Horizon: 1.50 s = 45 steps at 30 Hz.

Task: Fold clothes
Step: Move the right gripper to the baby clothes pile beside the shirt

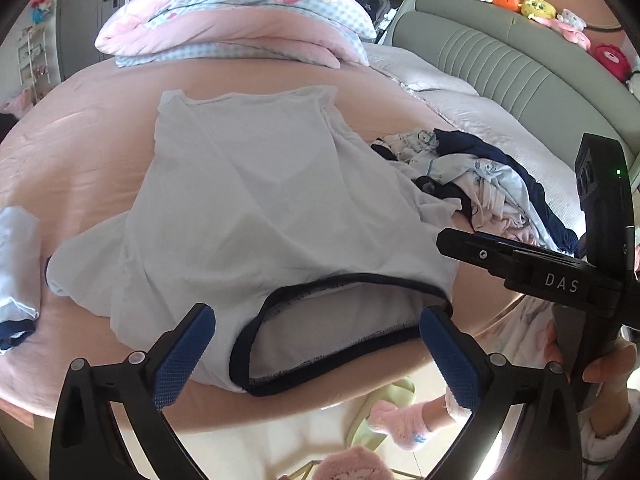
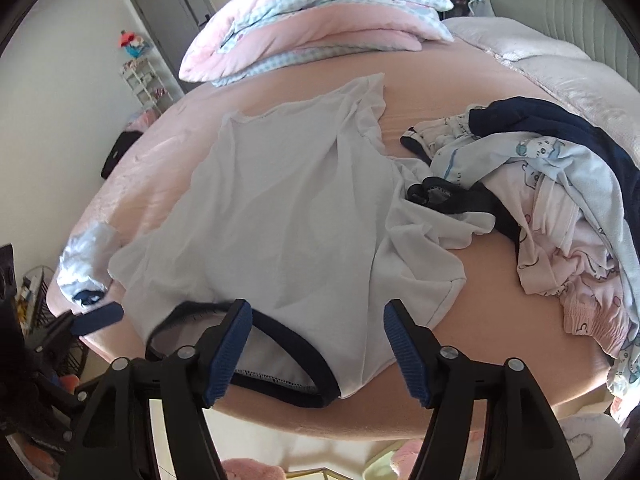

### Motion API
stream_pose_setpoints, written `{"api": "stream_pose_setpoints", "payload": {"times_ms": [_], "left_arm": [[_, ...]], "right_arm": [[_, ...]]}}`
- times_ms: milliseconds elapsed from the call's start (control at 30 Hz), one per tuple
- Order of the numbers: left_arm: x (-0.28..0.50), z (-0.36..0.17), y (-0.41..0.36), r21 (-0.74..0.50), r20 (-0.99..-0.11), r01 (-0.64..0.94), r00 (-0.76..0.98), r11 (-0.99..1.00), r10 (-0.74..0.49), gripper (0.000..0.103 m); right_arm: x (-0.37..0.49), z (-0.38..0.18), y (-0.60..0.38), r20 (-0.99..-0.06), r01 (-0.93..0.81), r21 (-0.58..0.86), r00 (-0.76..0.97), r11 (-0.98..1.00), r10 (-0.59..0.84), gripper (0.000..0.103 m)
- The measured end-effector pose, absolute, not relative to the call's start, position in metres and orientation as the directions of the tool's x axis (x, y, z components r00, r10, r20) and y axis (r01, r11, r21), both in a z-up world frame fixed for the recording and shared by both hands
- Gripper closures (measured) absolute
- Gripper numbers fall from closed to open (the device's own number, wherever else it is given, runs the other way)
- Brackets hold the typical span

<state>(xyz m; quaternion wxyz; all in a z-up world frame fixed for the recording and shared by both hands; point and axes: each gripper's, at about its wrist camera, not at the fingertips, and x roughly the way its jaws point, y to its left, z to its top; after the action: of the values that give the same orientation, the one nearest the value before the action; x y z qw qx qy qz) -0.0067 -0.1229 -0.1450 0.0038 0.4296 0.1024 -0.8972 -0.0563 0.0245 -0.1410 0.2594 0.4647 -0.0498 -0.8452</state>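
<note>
Soft daylight fills both views, bright and even, with only faint shadows in the creases of the thin white T-shirt with dark navy neck trim (image 1: 256,200). The pale quilted headboard (image 1: 500,64) looks washed out. Fisheye curvature bows the pink-sheeted bed (image 2: 500,280) and darkens every corner. Focus stays fairly sharp centrally, softening toward the edges.

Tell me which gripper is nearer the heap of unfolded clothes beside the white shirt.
Right. The right gripper hangs over the white navy-collared shirt with the heap on its right; the left gripper is on the shirt's far side.
</note>
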Motion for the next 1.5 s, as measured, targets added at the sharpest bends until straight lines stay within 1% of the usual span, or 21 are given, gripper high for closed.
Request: {"api": "stream_pose_setpoints", "payload": {"times_ms": [67, 100, 233, 333, 467, 600, 667, 800, 933, 967, 1033, 1133, 1167, 1267, 1333, 1400, 1500], "left_arm": [[-0.014, -0.143, -0.114, -0.151, -0.776, 0.067, -0.626, -0.986, 0.076, 0.000], [-0.017, -0.142, -0.109, -0.132, -0.779, 0.053, -0.623, -0.990, 0.071, 0.000], [-0.035, -0.144, -0.080, 0.036, -0.791, -0.009, -0.611, -0.999, -0.023, 0.000], [-0.048, -0.146, -0.065, 0.041, -0.796, -0.066, -0.605, -0.997, 0.007, 0.000], [-0.072, -0.148, -0.046, 0.038, -0.802, -0.129, -0.596, -0.991, 0.047, 0.000], [-0.099, -0.152, -0.020, 0.165, -0.788, -0.195, -0.616, -0.967, -0.010, 0.000], [-0.109, -0.152, -0.013, 0.199, -0.781, -0.221, -0.624, -0.955, -0.018, 0.000], [-0.124, -0.150, -0.012, 0.140, -0.780, -0.189, -0.625, -0.972, 0.009, 0.000], [-0.135, -0.151, -0.010, 0.092, -0.781, -0.135, -0.624, -0.987, 0.012, 0.000], [-0.136, -0.153, -0.005, 0.105, -0.780, -0.129, -0.626, -0.986, -0.002, 0.000], [-0.135, -0.157, 0.004, 0.170, -0.775, -0.154, -0.631, -0.973, -0.036, 0.000], [-0.132, -0.163, 0.012, 0.249, -0.766, -0.171, -0.637, -0.953, -0.086, 0.000], [-0.133, -0.166, 0.011, 0.241, -0.775, -0.177, -0.627, -0.954, -0.079, 0.000], [-0.138, -0.176, -0.001, 0.158, -0.819, -0.158, -0.572, -0.975, -0.040, 0.000], [-0.143, -0.181, -0.012, 0.066, -0.844, -0.129, -0.536, -0.989, 0.014, 0.000], [-0.147, -0.182, -0.023, -0.030, -0.855, -0.104, -0.512, -0.994, 0.079, 0.000], [-0.151, -0.179, -0.032, -0.108, -0.851, -0.083, -0.508, -0.991, 0.135, 0.000]], "right_arm": [[-0.063, -0.139, 0.036, -0.743, 0.349, 0.364, -0.450, -0.864, -0.495, 0.025], [-0.068, -0.141, 0.040, -0.744, 0.330, 0.398, -0.431, -0.856, -0.511, 0.024], [-0.094, -0.153, 0.058, -0.733, 0.238, 0.552, -0.318, -0.799, -0.601, 0.023], [-0.113, -0.159, 0.070, -0.696, 0.164, 0.647, -0.271, -0.744, -0.665, 0.023], [-0.132, -0.151, 0.081, -0.719, 0.106, 0.623, -0.311, -0.775, -0.621, 0.023], [-0.159, -0.143, 0.084, -0.755, 0.044, 0.593, -0.316, -0.804, -0.574, 0.023], [-0.174, -0.142, 0.084, -0.754, 0.018, 0.604, -0.310, -0.797, -0.579, 0.023], [-0.188, -0.148, 0.089, -0.737, -0.023, 0.622, -0.355, -0.783, -0.575, 0.023], [-0.174, -0.168, 0.092, -0.700, -0.044, 0.668, -0.376, -0.742, -0.608, 0.023], [-0.174, -0.172, 0.090, -0.697, -0.049, 0.677, -0.361, -0.734, -0.620, 0.024], [-0.173, -0.180, 0.088, -0.691, -0.059, 0.695, -0.330, -0.717, -0.643, 0.037], [-0.178, -0.178, 0.086, -0.719, -0.045, 0.657, -0.339, -0.753, -0.607, 0.038], [-0.179, -0.177, 0.086, -0.718, -0.033, 0.655, -0.337, -0.755, -0.609, 0.038], [-0.180, -0.181, 0.092, -0.728, -0.043, 0.652, -0.317, -0.757, -0.608, 0.038], [-0.180, -0.188, 0.098, -0.744, -0.065, 0.640, -0.300, -0.766, -0.597, 0.037], [-0.183, -0.195, 0.103, -0.751, -0.101, 0.643, -0.281, -0.759, -0.598, 0.037], [-0.184, -0.203, 0.111, -0.723, -0.130, 0.681, -0.276, -0.721, -0.633, 0.037]]}}
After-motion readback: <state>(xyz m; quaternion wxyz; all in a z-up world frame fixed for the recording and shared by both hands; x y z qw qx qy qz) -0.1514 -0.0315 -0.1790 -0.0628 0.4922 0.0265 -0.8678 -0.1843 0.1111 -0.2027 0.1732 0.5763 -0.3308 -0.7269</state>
